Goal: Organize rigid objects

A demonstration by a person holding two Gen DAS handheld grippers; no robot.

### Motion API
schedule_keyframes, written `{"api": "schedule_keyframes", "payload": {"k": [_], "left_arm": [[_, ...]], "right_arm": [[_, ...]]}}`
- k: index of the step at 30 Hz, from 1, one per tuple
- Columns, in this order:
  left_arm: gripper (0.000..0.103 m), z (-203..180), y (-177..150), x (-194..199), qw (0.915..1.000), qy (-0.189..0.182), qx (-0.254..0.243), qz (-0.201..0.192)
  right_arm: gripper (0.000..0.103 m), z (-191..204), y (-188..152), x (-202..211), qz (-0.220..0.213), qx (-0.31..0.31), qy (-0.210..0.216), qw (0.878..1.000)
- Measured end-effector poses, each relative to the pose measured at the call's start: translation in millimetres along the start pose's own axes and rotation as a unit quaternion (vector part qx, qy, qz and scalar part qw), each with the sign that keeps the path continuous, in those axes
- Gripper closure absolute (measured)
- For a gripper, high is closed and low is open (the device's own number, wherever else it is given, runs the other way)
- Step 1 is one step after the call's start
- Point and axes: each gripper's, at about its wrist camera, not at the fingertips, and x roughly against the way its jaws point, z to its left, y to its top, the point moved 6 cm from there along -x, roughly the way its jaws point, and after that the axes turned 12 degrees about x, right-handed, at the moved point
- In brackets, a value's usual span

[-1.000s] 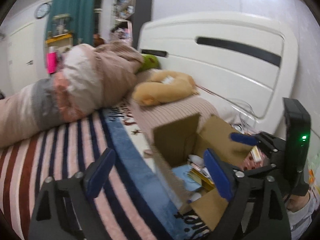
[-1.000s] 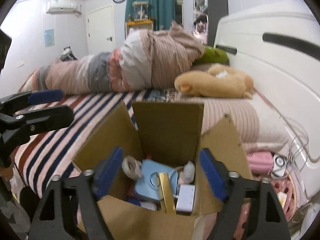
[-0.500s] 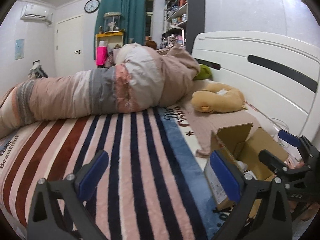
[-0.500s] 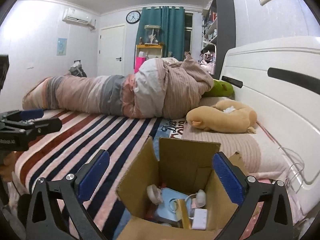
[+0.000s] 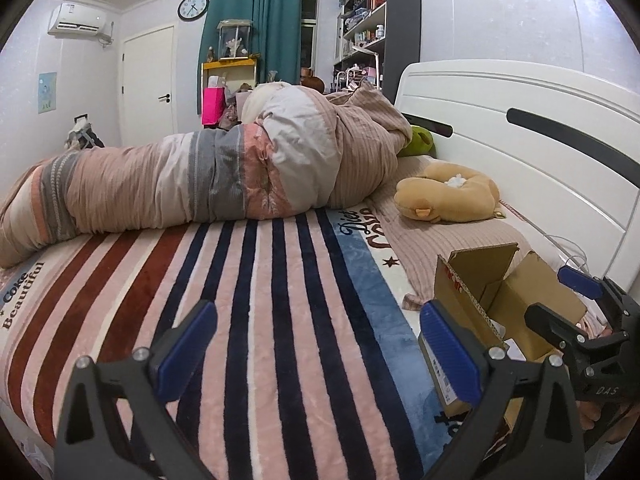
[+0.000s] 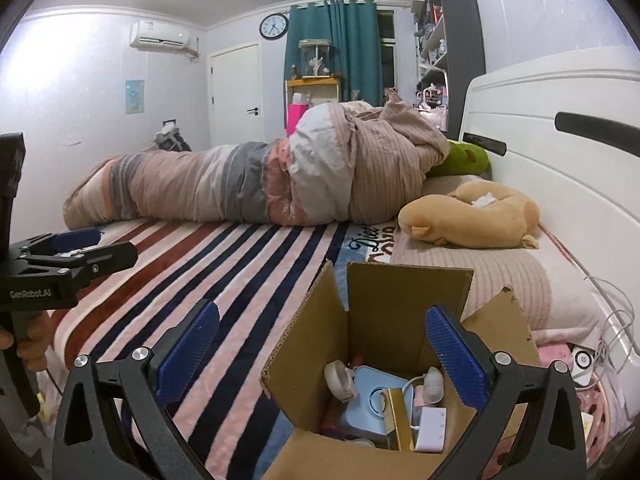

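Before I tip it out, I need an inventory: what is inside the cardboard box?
The cardboard box holds a light blue device, gold box, white adapter and white tape roll. Anything beneath them is hidden.

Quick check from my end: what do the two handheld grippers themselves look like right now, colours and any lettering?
Both are black angular frames with silver screws and blue textured pads on two fingers: left gripper, right gripper. Seen side-on, the left gripper body reads "GenRobot.AI" in white; the right one shows "DAS". No sleeves or cables are clearly visible.
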Motion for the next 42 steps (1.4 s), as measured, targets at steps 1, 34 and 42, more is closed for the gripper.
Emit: {"api": "schedule_keyframes", "payload": {"k": [1,34,42], "left_arm": [[0.002,-0.3,0.1,0.1,1.0,0.001,0.0,0.0],[0.002,4.9,-1.4,-1.4,1.0,0.003,-0.001,-0.001],[0.002,5.6,-0.8,-1.6,1.0,0.002,-0.001,-0.001]], "right_arm": [[0.0,0.1,-0.5,-0.3,0.001,0.0,0.0,1.0],[0.0,0.3,-0.9,-0.9,0.0,0.002,0.0,1.0],[0.0,0.0,-0.6,-0.9,0.001,0.001,0.0,1.0]]}}
